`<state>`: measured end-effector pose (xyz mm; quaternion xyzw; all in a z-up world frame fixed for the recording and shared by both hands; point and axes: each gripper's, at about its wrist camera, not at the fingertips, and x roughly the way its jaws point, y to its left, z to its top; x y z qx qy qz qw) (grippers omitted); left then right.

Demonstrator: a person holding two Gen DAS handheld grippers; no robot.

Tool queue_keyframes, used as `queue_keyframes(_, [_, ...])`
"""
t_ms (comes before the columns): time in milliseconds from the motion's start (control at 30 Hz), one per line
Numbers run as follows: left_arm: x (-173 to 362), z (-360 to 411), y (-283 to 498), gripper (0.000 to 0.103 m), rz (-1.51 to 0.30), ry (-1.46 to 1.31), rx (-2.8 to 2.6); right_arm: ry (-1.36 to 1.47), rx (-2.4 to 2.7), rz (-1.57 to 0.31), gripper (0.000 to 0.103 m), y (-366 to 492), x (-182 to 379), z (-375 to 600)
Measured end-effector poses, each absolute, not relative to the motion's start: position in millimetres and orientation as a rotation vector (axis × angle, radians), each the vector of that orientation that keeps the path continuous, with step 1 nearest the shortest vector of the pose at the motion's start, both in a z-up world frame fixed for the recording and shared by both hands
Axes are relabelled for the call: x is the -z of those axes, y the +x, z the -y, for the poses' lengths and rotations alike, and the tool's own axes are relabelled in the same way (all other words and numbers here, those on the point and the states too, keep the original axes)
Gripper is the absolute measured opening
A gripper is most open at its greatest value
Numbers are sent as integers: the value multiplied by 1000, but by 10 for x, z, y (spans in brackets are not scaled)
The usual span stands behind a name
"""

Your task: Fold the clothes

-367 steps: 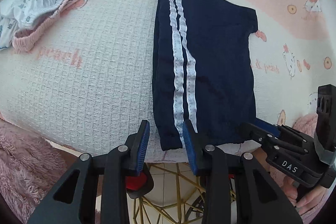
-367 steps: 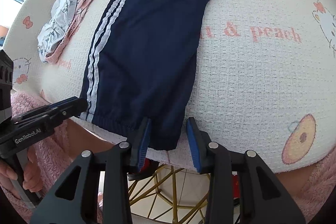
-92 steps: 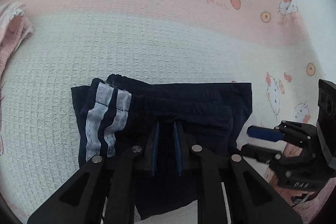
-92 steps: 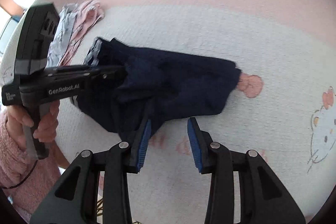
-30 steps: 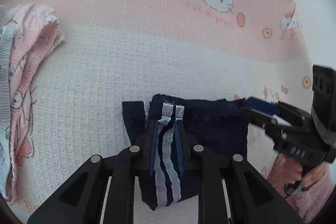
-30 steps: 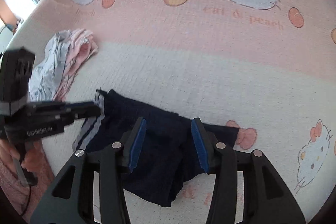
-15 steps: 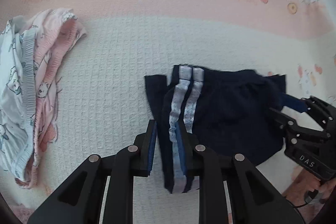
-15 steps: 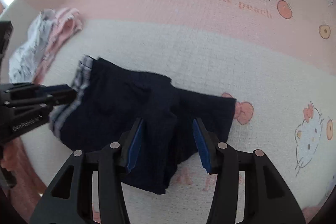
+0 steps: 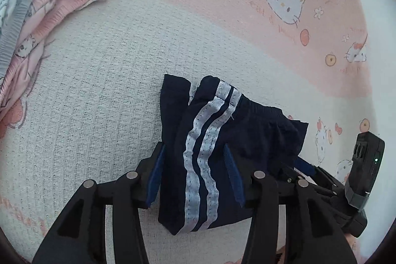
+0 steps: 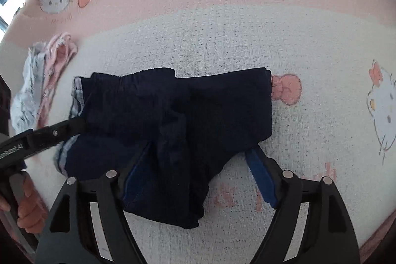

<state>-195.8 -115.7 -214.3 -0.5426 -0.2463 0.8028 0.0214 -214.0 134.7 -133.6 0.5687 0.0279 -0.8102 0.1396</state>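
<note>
The navy shorts with two white side stripes [image 9: 205,140] lie folded into a small bundle on the blanket; they also show in the right wrist view [image 10: 188,115]. My left gripper [image 9: 194,175] is open, its blue pads [image 9: 154,175] on either side of the striped edge. My right gripper [image 10: 198,172] is open wide over the near right part of the shorts. The left gripper's fingers [image 10: 59,132] reach onto the shorts' left edge in the right wrist view. The right gripper's body [image 9: 346,180] shows at the right of the left wrist view.
A pink and white Hello Kitty blanket [image 9: 99,90] covers the surface. A pile of pink and pale blue clothes [image 9: 37,24] lies at the far left, also in the right wrist view [image 10: 42,88]. The blanket's near edge lies just below the shorts.
Both grippers have opened wider; the left one was nearly shut around the striped edge before. Both cameras have moved closer to the shorts. The bundle lies folded as before.
</note>
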Motion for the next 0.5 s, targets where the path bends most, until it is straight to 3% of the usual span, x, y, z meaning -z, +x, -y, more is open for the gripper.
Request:
queue_keyframes(33, [2125, 1110, -1975, 48, 711, -1690, -2507, 1637, 2356, -93, 75, -2129, 1344, -1315])
queue_keyframes(67, [2108, 1063, -1992, 41, 658, -1698, -2525, 1638, 2352, -58, 61, -2124, 1337, -1316])
queue_keyframes(100, [2113, 1032, -1997, 20, 644, -1697, -2519, 1641, 2337, 2, 46, -2126, 1327, -1333])
queue_keyframes(167, [2133, 977, -2001, 14, 629, -1691, -2499, 1650, 2290, 106, 31, -2130, 1320, -1356])
queue_keyframes(333, [2194, 1090, -1996, 14, 742, -1680, -2444, 1630, 2237, 78, 30, -2101, 1402, -1321])
queue_keyframes(367, [2152, 1051, -2008, 13, 717, -1677, -2444, 1637, 2231, 103, 25, -2114, 1422, -1340])
queue_keyframes(400, [2100, 1002, -2022, 12, 686, -1671, -2445, 1634, 2222, 132, 12, -2122, 1388, -1371])
queue_keyframes(500, [1913, 844, -2050, 12, 603, -1640, -2444, 1601, 2190, 222, 12, -2133, 1209, -1483])
